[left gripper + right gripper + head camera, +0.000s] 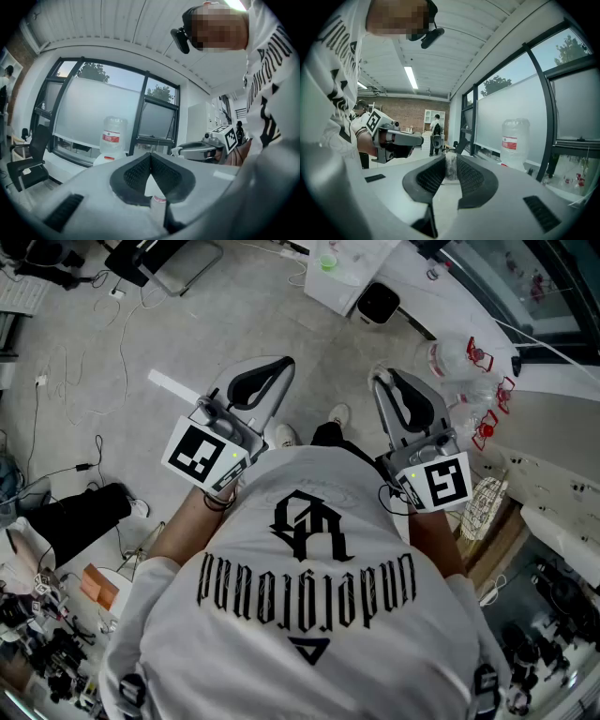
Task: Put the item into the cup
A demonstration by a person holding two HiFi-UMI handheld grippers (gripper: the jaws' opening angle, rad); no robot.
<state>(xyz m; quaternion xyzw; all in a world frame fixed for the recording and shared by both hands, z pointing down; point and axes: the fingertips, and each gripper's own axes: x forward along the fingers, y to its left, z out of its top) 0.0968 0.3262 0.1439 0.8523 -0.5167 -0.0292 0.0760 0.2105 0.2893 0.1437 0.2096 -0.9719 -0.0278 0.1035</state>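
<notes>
Both tools point roughly level from the chest, well apart. The left tool (279,367) has its tips pressed together; the right tool (384,381) pinches a pale crumpled item (450,165). Open floor (112,343) lies ahead; clear jugs (464,357) stand close on the right.

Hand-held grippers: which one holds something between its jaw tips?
The right hand-held gripper: its tips pinch a pale whitish item, while the left hand-held gripper's tips meet.
</notes>
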